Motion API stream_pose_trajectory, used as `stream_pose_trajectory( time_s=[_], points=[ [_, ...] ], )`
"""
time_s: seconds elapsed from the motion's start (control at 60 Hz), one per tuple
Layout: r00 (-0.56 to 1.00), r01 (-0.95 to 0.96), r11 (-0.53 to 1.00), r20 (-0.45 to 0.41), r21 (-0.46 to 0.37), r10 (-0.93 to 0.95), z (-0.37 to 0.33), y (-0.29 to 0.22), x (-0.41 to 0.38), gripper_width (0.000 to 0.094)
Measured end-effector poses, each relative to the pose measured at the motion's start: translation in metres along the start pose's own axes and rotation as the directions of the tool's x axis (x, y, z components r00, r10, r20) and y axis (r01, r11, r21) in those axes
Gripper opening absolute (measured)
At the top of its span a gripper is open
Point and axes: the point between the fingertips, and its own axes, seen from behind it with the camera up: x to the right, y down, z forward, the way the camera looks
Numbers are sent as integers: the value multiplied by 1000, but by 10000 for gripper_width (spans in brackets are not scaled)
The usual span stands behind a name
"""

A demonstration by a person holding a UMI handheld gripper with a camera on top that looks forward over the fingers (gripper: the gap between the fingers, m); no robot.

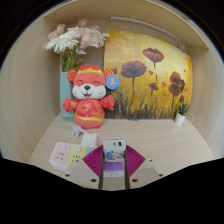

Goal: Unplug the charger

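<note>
The plush toy (pixel 88 98) wears bright red with a white face and yellow trim, and pale pink and white flowers (pixel 75 38) rise behind it. The painting (pixel 145 75) glows orange and yellow with dark red poppies. Magenta pads (pixel 94 160) line the gripper (pixel 113 163) fingers, around a white charger (pixel 113 152).

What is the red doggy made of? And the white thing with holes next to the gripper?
The toy looks like soft plush cloth: fuzzy, rounded, stuffed shape. The power strip looks like smooth hard plastic, white and slightly glossy. The charger between the open gripper fingers seems plastic too, though it is hard to tell.
</note>
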Motion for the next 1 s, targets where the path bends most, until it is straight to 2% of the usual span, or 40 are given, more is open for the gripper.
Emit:
stream_pose_trajectory(
  time_s=[0.183,0.267,0.3,0.35,0.4,0.433,0.467,0.517,0.567,0.65,0.75,0.85,1.0],
  points=[
    [999,-29,999,-16,-25,29,2,2,0,209],
    [998,-55,993,10,-105,56,0,-3,0,188],
    [994,-109,993,17,-45,109,-8,-36,7,190],
    [994,-102,986,-21,131,106,-31,-115,33,188],
    [996,-77,958,-14,276,84,-60,-188,50,187],
    [997,-67,942,-14,328,76,-73,-218,65,187],
    [997,-53,940,-27,337,66,-77,-231,82,187],
    [998,-56,948,-20,313,65,-79,-231,109,186],
    [996,-87,963,-9,255,92,-70,-210,131,200],
    [996,-76,990,-33,116,80,-47,-146,162,201],
    [997,-77,997,-24,-24,76,-25,-68,176,199],
    [997,-74,987,28,-142,79,-11,-11,177,200],
    [994,-68,968,62,-243,86,4,41,173,234]
  ],
)
